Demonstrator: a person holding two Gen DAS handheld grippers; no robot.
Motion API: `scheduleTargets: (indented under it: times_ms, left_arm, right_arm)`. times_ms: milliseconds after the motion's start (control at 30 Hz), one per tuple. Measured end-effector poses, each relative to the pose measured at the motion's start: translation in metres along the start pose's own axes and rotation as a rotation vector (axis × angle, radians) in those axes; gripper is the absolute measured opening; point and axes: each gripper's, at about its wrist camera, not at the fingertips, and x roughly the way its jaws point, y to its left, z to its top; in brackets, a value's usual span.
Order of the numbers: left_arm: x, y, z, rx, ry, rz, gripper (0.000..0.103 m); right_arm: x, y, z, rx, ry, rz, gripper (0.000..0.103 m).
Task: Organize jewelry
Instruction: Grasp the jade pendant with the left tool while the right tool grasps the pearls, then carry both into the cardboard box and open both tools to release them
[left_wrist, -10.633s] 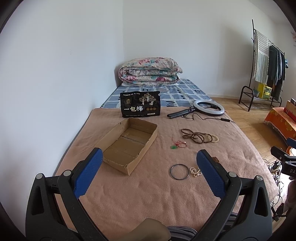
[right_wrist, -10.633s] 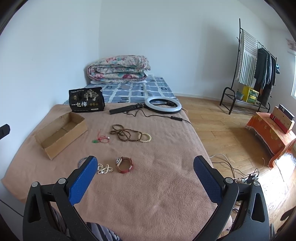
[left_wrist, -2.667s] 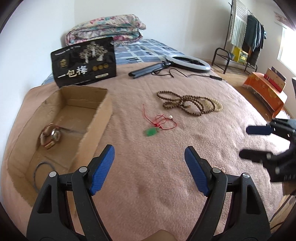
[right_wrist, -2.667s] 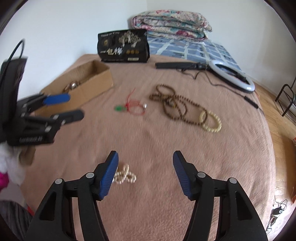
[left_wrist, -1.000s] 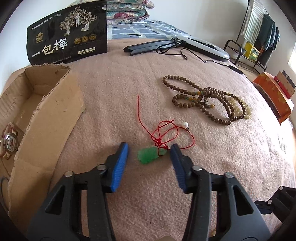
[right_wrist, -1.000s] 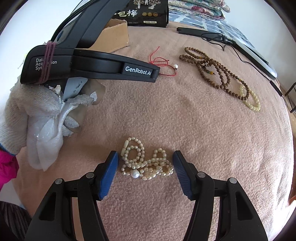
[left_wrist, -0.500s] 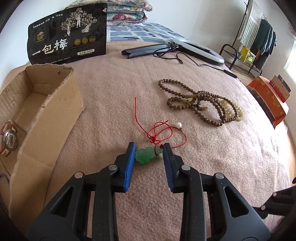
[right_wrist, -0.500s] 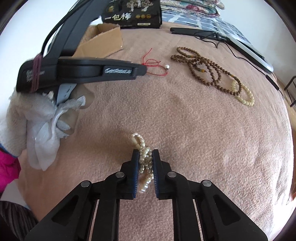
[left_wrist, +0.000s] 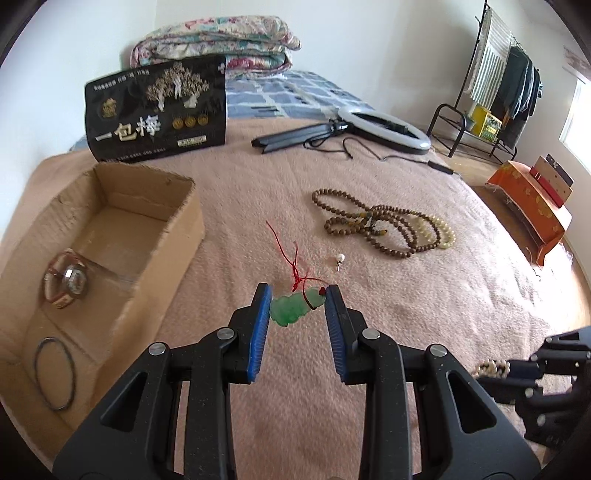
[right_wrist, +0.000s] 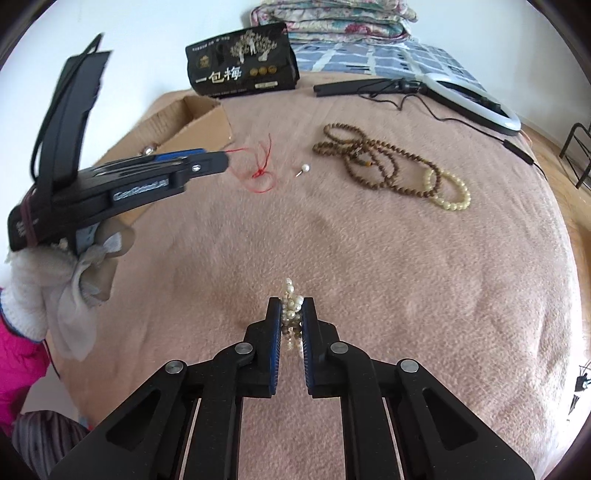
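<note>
My left gripper (left_wrist: 297, 295) is shut on a green jade pendant (left_wrist: 293, 307) and holds it above the blanket, its red cord (left_wrist: 291, 254) trailing down. My right gripper (right_wrist: 291, 308) is shut on a pearl bracelet (right_wrist: 290, 301), low over the blanket. The cardboard box (left_wrist: 162, 236) at the left holds a red-strap watch (left_wrist: 66, 280) and a dark metal bangle (left_wrist: 53, 373). A brown bead necklace (left_wrist: 365, 225) with a cream bead bracelet (left_wrist: 443, 232) lies further back. A loose pearl earring (left_wrist: 339, 258) lies on the blanket.
A black snack bag (left_wrist: 155, 114) stands behind the box. A ring light (left_wrist: 384, 127) with its cable lies at the back. A folded quilt (left_wrist: 214, 42) is against the wall. The bed's right edge drops to a wooden floor with an orange stool (left_wrist: 532, 206).
Both grippers closed: the left on the jade pendant, the right on the pearl bracelet. The left has lifted the pendant, pulling the red cord up and leaving the pearl earring behind.
</note>
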Motion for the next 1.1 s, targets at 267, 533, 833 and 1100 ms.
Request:
scheduleTargets:
  times_ms: [267, 533, 833, 1100]
  left_arm:
    - [-0.045, 0.005, -0.002, -0.004, -0.050, -0.005, 0.029]
    - [-0.085, 0.016, -0.002, -0.016, -0.098, -0.002, 0.030]
    - [-0.127, 0.033, 0.005, -0.029, -0.156, -0.002, 0.029]
    - [-0.154, 0.059, 0.015, -0.044, -0.203, 0.029, 0.029]
  right_arm:
    - [-0.025, 0.001, 0.003, 0.003, -0.043, -0.012, 0.009]
    - [-0.046, 0.006, 0.008, 0.006, -0.081, -0.011, 0.009]
    - [-0.066, 0.024, 0.026, -0.037, -0.127, -0.011, 0.009]
    - [-0.071, 0.047, 0.054, -0.086, -0.160, -0.004, 0.009]
